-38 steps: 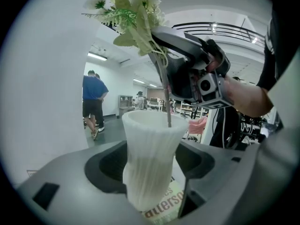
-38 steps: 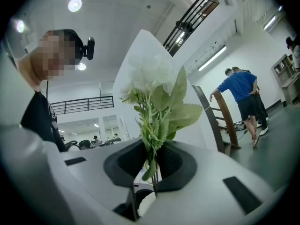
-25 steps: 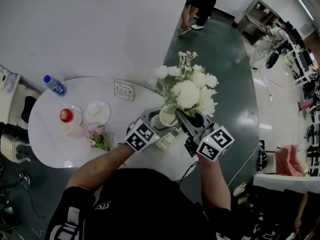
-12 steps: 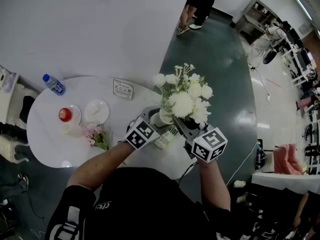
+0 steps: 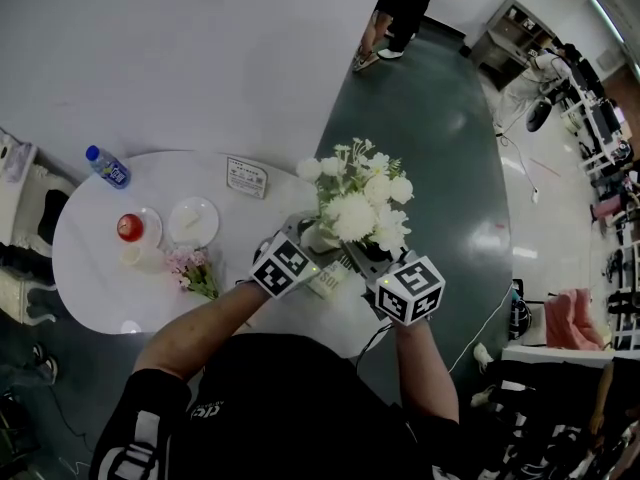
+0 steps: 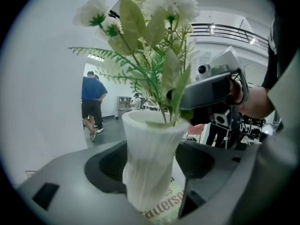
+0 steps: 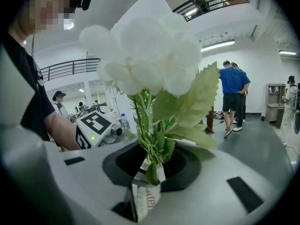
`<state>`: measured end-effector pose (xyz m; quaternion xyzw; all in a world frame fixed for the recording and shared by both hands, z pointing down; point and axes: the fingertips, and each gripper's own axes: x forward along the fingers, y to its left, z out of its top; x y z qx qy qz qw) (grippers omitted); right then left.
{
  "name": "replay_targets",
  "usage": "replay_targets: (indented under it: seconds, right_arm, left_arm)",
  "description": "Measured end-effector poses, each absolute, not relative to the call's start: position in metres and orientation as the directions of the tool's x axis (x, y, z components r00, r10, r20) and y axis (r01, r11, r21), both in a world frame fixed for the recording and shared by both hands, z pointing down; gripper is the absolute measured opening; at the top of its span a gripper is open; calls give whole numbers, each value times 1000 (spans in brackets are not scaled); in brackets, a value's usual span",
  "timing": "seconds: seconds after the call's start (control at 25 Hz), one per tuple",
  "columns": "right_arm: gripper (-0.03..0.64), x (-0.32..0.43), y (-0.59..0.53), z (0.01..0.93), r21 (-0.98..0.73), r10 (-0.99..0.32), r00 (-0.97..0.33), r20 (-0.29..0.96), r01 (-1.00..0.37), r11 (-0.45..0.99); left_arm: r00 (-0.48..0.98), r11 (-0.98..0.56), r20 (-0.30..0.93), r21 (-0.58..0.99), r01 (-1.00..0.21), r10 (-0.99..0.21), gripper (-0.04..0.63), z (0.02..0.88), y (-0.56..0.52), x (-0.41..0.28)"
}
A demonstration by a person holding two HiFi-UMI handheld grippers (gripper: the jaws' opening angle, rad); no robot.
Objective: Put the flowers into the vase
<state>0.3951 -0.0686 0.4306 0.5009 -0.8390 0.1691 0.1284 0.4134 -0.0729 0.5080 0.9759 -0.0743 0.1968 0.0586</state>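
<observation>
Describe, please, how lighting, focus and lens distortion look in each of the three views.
Head view: fisheye curves the table rim, and bright glare patches sit on the glossy floor. Left gripper view: dark vignette at the corners, vase sharp and evenly lit. Right gripper view: the flowers sit very close, washed out and slightly soft.

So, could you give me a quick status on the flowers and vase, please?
Left gripper shut on white ribbed vase. Right gripper shut on white artificial flower bunch, stems in vase mouth. Nothing in the way.
</observation>
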Motion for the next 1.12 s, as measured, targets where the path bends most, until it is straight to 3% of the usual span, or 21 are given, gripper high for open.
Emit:
replay_targets:
  seconds: [0.28, 0.76, 1.12]
  right_arm:
    - [115, 396, -61, 453, -123, -803, -406, 437, -911, 394]
    - [123, 404, -46, 439, -128, -840, -390, 378, -920, 369]
    - [54, 397, -46, 445, -135, -830, -394, 396, -919, 371]
  left_arm:
    - [912, -982, 391, 82, -170, -125, 324, 522, -69, 405]
    - [912, -982, 391, 81, -171, -127, 322, 520, -68, 404]
    - [910, -982, 394, 81, -173, -128, 322, 516, -68, 405]
